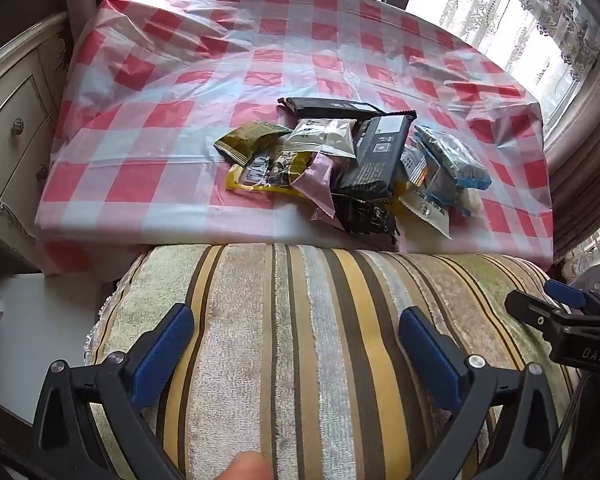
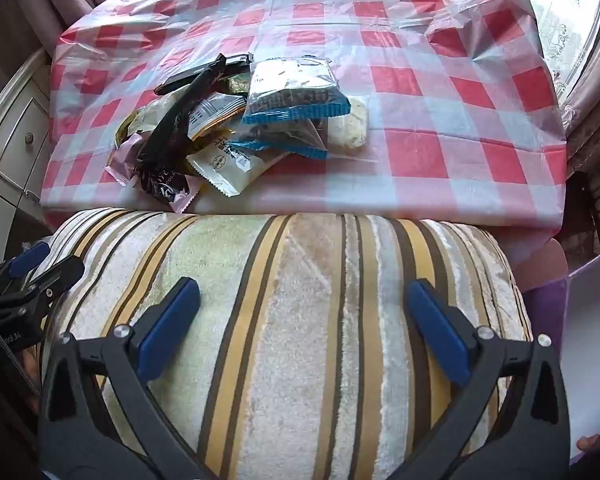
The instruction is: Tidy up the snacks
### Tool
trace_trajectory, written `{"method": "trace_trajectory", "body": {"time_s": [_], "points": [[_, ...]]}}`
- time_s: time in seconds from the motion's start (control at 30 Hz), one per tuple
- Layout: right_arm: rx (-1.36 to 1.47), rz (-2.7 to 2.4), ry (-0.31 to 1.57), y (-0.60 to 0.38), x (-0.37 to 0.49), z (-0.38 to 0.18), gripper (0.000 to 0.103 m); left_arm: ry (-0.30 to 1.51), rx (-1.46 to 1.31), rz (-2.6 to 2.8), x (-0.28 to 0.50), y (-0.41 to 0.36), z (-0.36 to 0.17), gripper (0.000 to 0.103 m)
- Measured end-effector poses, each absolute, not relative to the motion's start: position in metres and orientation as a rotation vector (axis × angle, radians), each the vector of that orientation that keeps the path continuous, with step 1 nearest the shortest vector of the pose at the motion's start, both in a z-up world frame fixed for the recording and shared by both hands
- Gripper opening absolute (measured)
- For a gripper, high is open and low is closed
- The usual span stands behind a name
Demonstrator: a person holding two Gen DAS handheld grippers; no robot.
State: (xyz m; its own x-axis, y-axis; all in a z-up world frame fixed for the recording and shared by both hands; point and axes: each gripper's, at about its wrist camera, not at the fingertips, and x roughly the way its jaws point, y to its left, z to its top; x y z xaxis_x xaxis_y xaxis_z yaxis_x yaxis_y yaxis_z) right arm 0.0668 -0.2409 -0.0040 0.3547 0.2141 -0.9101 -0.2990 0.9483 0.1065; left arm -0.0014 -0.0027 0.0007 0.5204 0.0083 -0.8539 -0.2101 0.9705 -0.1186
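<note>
The left gripper (image 1: 296, 332) stands with its two blue-padded jaws spread wide, nothing between them but the striped cushion (image 1: 320, 340) below. The right gripper (image 2: 304, 304) is the same: jaws fully apart, holding nothing, angled down over that cushion. Each one shows at the edge of the other's view, so the two hang side by side, apart from each other.

Past the cushion's far edge lies the table, covered by a red-and-white checked plastic cloth (image 1: 172, 80). The snacks sit in one loose, overlapping heap (image 1: 352, 168) toward its near edge (an exact count is hard, since several are partly buried). About ten packets can be made out: two long black ones (image 1: 376, 156), two clear ones with blue trim (image 2: 296, 92), two white sachets with printed text (image 2: 228, 164), one olive-green packet (image 1: 248, 140), one yellow-edged packet (image 1: 264, 176), one pale pink packet (image 1: 316, 184) and one dark foil packet (image 1: 368, 216) at the front. A pale biscuit-like piece in clear wrap (image 2: 354, 126) lies at the heap's right side.

A cream cabinet with round knobs (image 1: 16, 136) stands just left of the table, and lace curtains (image 1: 540, 20) hang to its right. The cushion lies between both grippers and the heap.
</note>
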Motion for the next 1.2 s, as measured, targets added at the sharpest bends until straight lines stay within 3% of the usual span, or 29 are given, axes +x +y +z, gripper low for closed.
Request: {"method": "trace_trajectory", "body": {"time_s": [1.2], "points": [[-0.091, 0.327, 1.133, -0.241, 0.065, -0.003, 0.103, 1.031, -0.249, 0.158, 0.0, -0.004, -0.001, 0.103]]}}
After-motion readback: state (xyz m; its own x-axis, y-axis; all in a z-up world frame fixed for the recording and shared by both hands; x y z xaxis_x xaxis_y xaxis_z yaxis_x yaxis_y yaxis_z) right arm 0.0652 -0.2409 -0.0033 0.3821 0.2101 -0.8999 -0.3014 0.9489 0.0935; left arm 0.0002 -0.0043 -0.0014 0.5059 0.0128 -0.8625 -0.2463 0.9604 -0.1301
